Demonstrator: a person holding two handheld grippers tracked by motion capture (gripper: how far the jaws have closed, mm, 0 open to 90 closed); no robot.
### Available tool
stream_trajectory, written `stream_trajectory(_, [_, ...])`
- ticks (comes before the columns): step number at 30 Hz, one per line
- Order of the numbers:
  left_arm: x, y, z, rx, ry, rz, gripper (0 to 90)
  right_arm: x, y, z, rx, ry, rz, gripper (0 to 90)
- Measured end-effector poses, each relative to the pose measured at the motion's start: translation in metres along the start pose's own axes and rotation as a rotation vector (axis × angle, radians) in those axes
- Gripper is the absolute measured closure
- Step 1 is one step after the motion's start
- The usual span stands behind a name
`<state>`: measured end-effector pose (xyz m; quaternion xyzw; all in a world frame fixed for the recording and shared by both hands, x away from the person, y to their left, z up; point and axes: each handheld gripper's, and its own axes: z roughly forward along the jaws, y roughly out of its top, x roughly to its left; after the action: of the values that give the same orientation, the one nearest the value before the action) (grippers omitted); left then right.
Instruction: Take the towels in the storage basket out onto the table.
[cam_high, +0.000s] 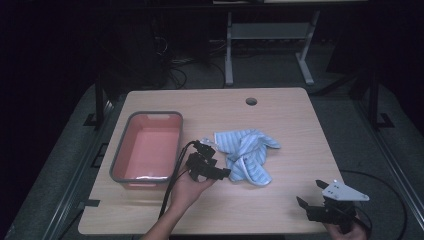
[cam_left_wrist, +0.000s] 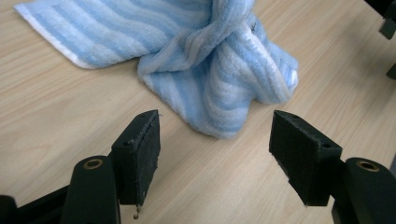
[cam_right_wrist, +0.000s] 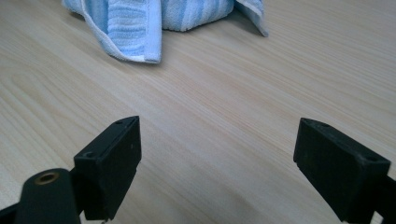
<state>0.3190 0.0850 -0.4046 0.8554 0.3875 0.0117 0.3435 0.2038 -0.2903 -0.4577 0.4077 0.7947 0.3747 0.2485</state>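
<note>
Clearly nearer, the left hand-held gripper (cam_left_wrist: 215, 154) stands unclenched just short of the crumpled blue-and-white striped towel (cam_left_wrist: 210, 60); the right hand-held gripper (cam_right_wrist: 217, 163) waits, likewise unclenched, well apart.

Dim overhead view, bright sharp close-ups

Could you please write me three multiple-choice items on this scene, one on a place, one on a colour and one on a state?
1. Where is the bin?
A. left of the towel
B. right of the towel
C. on the towel

2. What colours is the towel?
A. red and black
B. blue and white stripes
C. plain green

3. How is the left gripper?
A. shut on the towel
B. open, just short of the towel
C. shut on the bin

Key: 1 A, the bin sits at the table's left side. 2 B, stripes show in the left gripper view. 3 B, bare table shows between its jaws.
</note>
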Motion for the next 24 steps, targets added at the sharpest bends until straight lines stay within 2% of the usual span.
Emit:
stream_trajectory(5, [-0.001, -0.009, 0.001, 0.001, -0.011, -0.003, 32.9, 0.000, 0.000, 0.000, 0.002, 0.000, -0.002, 14.5])
stream_trajectory(8, [-0.002, -0.015, 0.002, 0.011, -0.012, 0.010, 32.7, -0.001, -0.001, 0.001, 0.006, 0.005, 0.003, 14.5])
stream_trajectory(9, [-0.003, -0.017, 0.002, 0.013, -0.009, 0.004, 32.6, -0.001, -0.001, 0.001, 0.006, 0.003, 0.003, 14.5])
stream_trajectory(11, [-0.003, -0.020, 0.002, 0.008, -0.028, -0.009, 32.1, -0.002, -0.001, 0.000, 0.005, 0.000, 0.004, 14.5])
stream_trajectory(16, [-0.007, -0.024, 0.000, 0.012, -0.029, 0.009, 32.1, -0.003, -0.003, 0.000, 0.009, -0.003, 0.006, 14.5])
stream_trajectory(17, [-0.008, -0.025, 0.001, 0.004, -0.032, 0.001, 31.9, -0.003, -0.003, 0.000, 0.010, -0.003, 0.007, 14.5])
stream_trajectory(24, [-0.010, -0.032, -0.002, -0.010, -0.038, 0.009, 31.7, -0.003, -0.003, 0.000, 0.011, -0.004, 0.009, 14.5])
